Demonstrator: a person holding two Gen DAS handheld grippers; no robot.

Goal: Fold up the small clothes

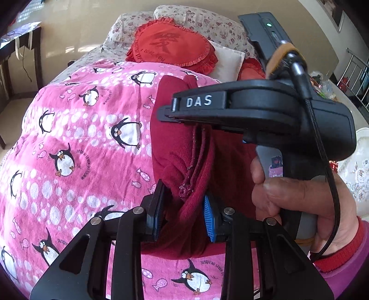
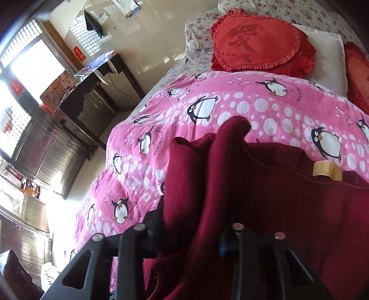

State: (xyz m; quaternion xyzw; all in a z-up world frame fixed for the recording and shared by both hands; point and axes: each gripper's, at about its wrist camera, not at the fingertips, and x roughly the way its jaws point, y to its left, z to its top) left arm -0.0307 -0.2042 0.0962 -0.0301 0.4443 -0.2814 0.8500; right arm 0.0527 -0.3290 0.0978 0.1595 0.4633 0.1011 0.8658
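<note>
A dark red knit garment (image 1: 177, 157) hangs bunched above the pink penguin blanket (image 1: 76, 143) on the bed. My left gripper (image 1: 184, 214) is shut on a fold of it between its blue pads (image 1: 208, 219). My right gripper (image 1: 170, 114), marked DAS, is shut on the garment's upper edge just above and in front of the left one. In the right wrist view the garment (image 2: 265, 196) drapes over my right gripper (image 2: 191, 230) and hides its fingertips. The blanket (image 2: 230, 110) lies beyond.
Red heart-shaped cushions (image 1: 170, 43) and a white pillow (image 1: 228, 62) lie at the head of the bed on a floral sheet (image 2: 299, 13). A dark desk (image 2: 92, 92) stands by the window left of the bed. The bed's left edge drops to the floor.
</note>
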